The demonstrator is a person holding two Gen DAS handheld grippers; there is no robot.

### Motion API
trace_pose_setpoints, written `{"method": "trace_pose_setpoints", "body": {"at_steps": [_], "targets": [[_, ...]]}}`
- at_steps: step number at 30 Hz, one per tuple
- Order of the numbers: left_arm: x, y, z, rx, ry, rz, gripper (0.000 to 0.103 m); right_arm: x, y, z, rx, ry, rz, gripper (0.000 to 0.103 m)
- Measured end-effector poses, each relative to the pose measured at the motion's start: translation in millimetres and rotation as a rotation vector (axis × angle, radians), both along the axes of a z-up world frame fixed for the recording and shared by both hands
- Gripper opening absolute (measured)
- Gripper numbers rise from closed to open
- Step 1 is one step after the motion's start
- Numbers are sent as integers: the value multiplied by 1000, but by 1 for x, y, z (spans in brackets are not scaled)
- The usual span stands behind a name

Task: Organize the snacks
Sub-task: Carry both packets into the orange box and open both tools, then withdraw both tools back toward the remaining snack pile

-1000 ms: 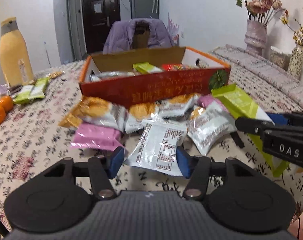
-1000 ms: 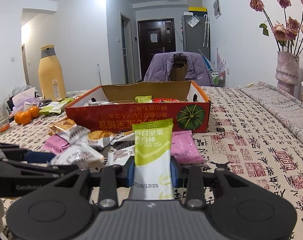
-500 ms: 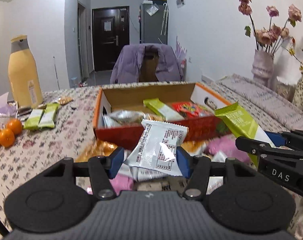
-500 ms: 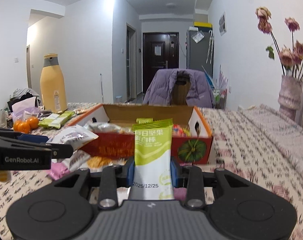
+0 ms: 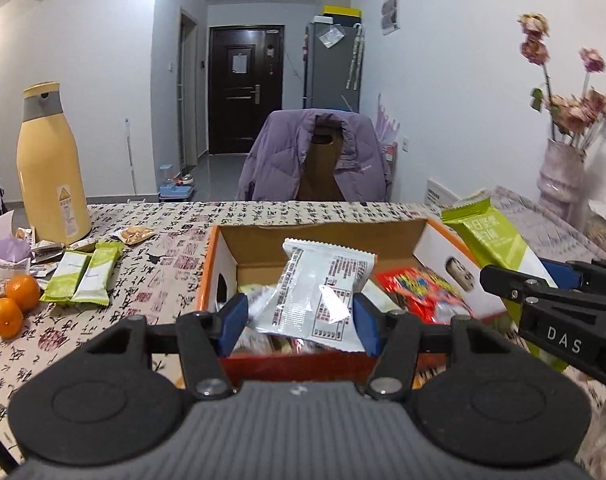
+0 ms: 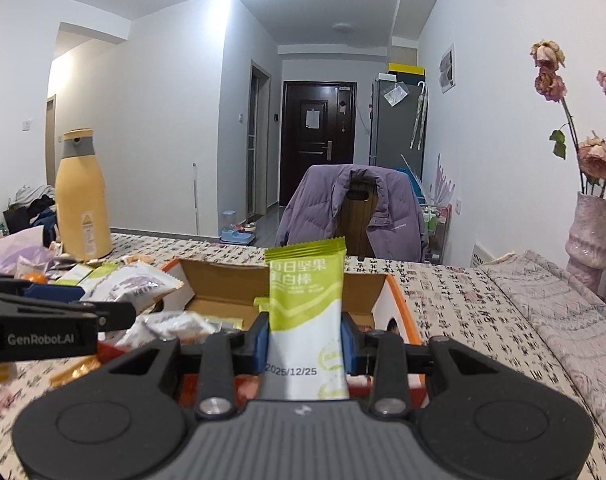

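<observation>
White walls and a dark door stood behind the table (image 5: 175, 264), which was covered with a cloth printed in black calligraphy and red seals. Near its middle sat the open cardboard box with orange rim and red front (image 5: 223, 264), already holding several wrapped snacks, among them a red crinkled packet (image 5: 423, 288). Your left gripper (image 5: 301, 322) hung above the box's near edge, its blue pads pinching a white foil snack packet with printed label (image 5: 323, 292) by its sides, the packet standing up over the box. Your right gripper (image 6: 305, 342) was pressed tight on a tall green-and-white protein bar wrapper (image 6: 307, 300), held upright just in front of the box; in the left view that wrapper leaned above the box's right wall. To the left on the cloth lay two pale green bars (image 5: 83, 276) side by side, some small oranges (image 5: 11, 304) near them, and a tall yellow bottle with grey collar (image 5: 49, 168) farther back. A purple jacket (image 5: 315, 156) draped the chair beyond the table.
</observation>
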State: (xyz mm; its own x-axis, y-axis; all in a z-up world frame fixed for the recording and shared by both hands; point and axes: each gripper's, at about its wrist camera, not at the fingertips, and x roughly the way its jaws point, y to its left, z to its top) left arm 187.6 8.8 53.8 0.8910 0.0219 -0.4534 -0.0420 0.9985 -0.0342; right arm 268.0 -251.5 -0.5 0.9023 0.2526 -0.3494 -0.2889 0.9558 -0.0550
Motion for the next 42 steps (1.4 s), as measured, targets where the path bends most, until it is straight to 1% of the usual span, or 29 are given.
{"method": "trace_pose_setpoints", "body": {"at_steps": [7, 15, 18, 24, 27, 28, 29, 30, 31, 32, 33, 34, 38, 42], "targets": [[43, 7, -6, -34, 24, 47, 58, 55, 15, -2, -4, 29, -10, 34], [84, 9, -27, -32, 54, 95, 58, 109, 25, -25, 11, 93, -38, 34], [93, 10, -38, -11, 60, 113, 58, 119, 22, -38, 28, 110, -46, 34], [100, 13, -53, -10, 85, 106, 58, 131, 16, -56, 30, 142, -41, 35], [98, 15, -56, -20, 70, 98, 61, 131, 13, -58, 47, 170, -38, 39], [97, 16, -56, -19, 65, 102, 64, 131, 10, -57, 56, 172, -44, 40], [96, 17, -56, -24, 60, 105, 72, 130, 9, -57, 62, 173, -51, 47], [95, 18, -55, -31, 52, 108, 77, 129, 7, -56, 68, 173, -57, 61], [93, 20, -54, -35, 42, 114, 85, 128, 4, -55, 80, 169, -65, 70], [92, 21, -53, -35, 36, 121, 95, 128, 2, -53, 89, 164, -72, 89], [91, 21, -52, -35, 27, 130, 100, 126, 0, -52, 95, 158, -81, 100], [90, 21, -51, -37, 16, 135, 103, 125, -2, -50, 103, 146, -92, 103], [88, 22, -50, -34, 1, 135, 103, 125, -7, -48, 113, 135, -100, 103], [87, 23, -48, -43, 0, 136, 103, 124, -6, -51, 98, 141, -117, 103]]}}
